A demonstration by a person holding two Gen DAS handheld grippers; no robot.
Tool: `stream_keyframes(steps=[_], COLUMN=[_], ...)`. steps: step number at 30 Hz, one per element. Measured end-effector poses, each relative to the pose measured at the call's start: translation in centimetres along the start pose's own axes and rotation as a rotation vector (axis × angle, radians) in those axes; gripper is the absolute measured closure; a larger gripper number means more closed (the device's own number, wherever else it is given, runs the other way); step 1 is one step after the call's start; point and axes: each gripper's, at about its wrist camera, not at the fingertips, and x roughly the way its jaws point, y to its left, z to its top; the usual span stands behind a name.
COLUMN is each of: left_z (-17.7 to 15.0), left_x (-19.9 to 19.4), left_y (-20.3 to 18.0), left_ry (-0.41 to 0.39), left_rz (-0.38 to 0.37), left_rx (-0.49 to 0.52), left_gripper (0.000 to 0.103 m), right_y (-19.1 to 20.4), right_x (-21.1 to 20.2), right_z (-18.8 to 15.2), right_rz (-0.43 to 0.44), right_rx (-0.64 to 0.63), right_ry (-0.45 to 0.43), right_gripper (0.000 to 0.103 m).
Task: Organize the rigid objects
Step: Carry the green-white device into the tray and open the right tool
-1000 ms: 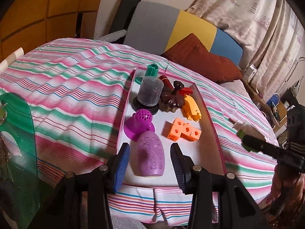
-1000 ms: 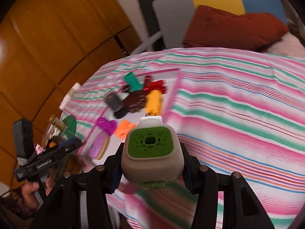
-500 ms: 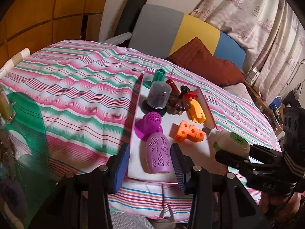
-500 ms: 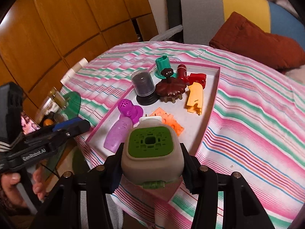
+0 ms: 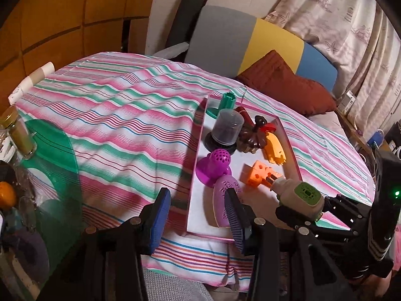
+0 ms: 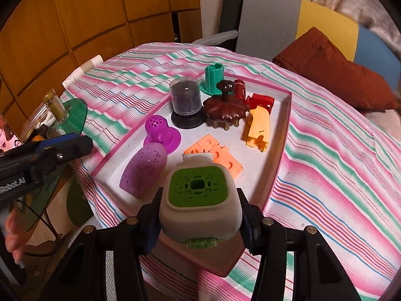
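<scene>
1. Right tool [image 6: 199,215] clamped on grey plug-in device w/ green top [image 6: 199,198], held over near end of tray [image 6: 288,123].
2. Left tool [image 5: 198,215] empty, jaws apart; straddles tray's near left corner, right pad in front of purple oval piece [image 5: 221,198].
3. Tray on striped bed [image 5: 112,115]; holds orange blocks [image 6: 220,154], yellow piece [image 6: 259,130], brown knobbed lid [image 6: 225,107], dark cup [image 6: 185,97], green piece [image 6: 213,77], purple cone [image 6: 160,133].
4. Device's pronged end near orange blocks; contact unclear.
</scene>
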Motion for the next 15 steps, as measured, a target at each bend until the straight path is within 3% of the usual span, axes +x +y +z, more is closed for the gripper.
stream_keyframes(steps=[13, 15], left_z=[0.27, 0.34], left_x=[-0.93, -0.96], left_y=[0.01, -0.05], left_ry=[-0.024, -0.023], left_rz=[0.077, 0.087], left_rx=[0.01, 0.018], left_gripper=[0.058, 0.058], right_y=[-0.07, -0.19], right_x=[0.63, 0.1], right_z=[-0.31, -0.56], right_rz=[0.02, 0.042], right_rx=[0.025, 0.025], right_ry=[0.012, 0.004], right_gripper=[0.05, 0.046])
